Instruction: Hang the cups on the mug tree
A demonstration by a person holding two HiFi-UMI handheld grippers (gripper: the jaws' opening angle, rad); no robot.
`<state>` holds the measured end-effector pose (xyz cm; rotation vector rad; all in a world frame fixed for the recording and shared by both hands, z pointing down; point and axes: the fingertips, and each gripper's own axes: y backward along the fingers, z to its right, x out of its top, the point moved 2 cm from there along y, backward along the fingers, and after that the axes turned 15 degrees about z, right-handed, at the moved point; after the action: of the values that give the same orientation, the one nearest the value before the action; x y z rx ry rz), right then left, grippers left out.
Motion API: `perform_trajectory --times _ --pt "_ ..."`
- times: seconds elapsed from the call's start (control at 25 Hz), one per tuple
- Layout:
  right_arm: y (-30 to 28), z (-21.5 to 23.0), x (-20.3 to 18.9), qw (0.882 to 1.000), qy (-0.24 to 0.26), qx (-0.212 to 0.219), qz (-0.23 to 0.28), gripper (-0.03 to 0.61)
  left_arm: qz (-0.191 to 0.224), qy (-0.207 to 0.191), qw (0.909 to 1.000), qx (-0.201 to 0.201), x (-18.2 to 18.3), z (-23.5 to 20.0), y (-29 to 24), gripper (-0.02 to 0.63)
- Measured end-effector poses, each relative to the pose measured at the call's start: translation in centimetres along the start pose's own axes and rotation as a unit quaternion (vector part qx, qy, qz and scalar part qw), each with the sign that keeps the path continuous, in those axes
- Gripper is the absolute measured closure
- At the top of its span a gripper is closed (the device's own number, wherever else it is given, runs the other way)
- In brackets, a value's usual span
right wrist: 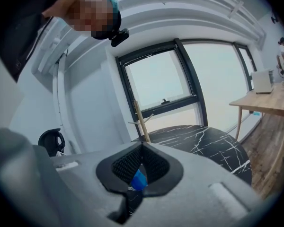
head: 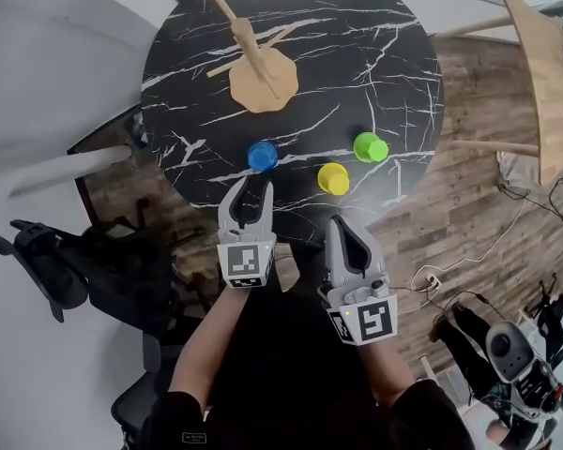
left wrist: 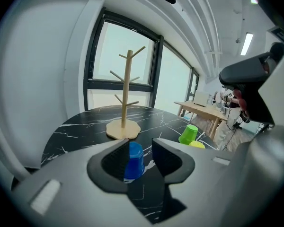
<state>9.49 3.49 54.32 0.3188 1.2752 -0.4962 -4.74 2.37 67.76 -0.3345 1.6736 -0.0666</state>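
Soft daylight pours through your window (left wrist: 123, 56); picture edges warp and darken; your left hand-held gripper (left wrist: 140, 151) looks blurred.

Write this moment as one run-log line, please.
left gripper: jaws open, aimed at blue plastic cup | right gripper: jaws shut, empty | wooden mug tree: no cups hung

Left gripper (head: 251, 193): held out forward, jaws apart (tips pointing away from the body).
Right gripper (head: 343, 225): just beside the left, drawn slightly nearer the body, jaws closed together.
Forearms (head: 211, 331): both extended forward, roughly parallel.
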Motion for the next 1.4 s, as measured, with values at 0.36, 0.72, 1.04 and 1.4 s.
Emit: perform_trajectory --times 0.36,0.72,1.04,1.4 --pt "0.4 1.1 -1.9 1.000 -0.006 -0.014 -0.021 0.578 -0.021 0.001 0.9996 0.017 -2.9 -1.1 -2.6 0.375" --pt "0.4 1.6 -2.7 0.999 -0.007 -0.021 -0.029 0.578 -0.034 0.030 0.9984 0.035 -4.2 -1.6 -4.1 0.353" --pt "0.5 2.1 -2.9 0.999 -0.007 -0.022 -0.034 0.578 -0.037 0.031 0.9980 0.040 -4.9 -1.6 -4.5 0.390" --pt "1.1 2.2 -2.5 0.999 -0.007 -0.019 -0.030 0.578 -0.028 0.033 0.9982 0.041 -4.4 -1.7 -3.7 0.397"
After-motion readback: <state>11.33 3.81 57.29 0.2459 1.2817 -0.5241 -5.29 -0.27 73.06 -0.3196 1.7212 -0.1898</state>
